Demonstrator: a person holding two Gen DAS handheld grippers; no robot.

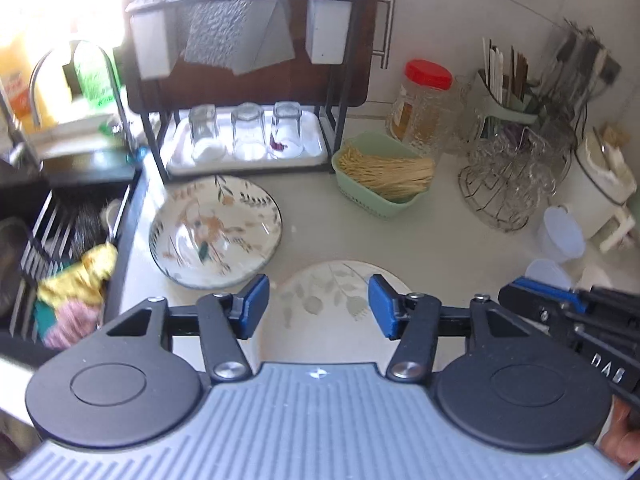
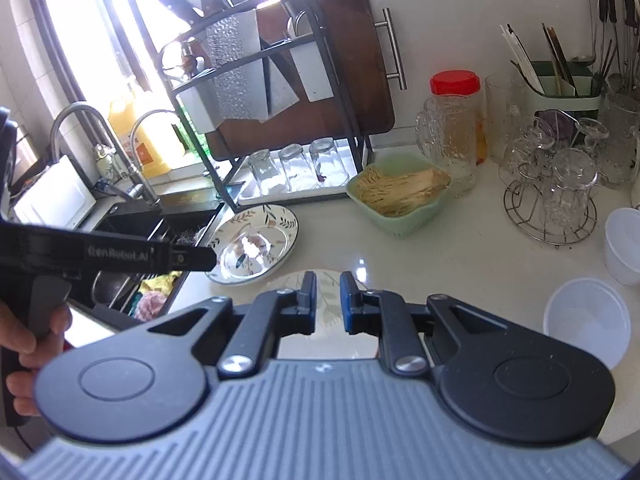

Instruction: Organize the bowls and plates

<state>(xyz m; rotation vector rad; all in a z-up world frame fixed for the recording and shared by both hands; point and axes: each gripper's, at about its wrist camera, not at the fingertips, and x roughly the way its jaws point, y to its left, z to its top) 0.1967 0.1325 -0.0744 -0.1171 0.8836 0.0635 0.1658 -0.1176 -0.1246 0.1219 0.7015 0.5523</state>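
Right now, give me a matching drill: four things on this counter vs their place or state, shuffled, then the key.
Things:
1. floral-patterned deep ceramic plate
2. pale leaf-patterned flat plate
3. green plastic basket of noodles
4. three clear drinking glasses

Places or states:
A. upside down on the white tray under the black rack
B. right beside the sink edge
C. directly ahead of the left gripper, its jaws apart
D. in front of the red-lidded jar

Pairs: 1-B, 2-C, 3-D, 4-A
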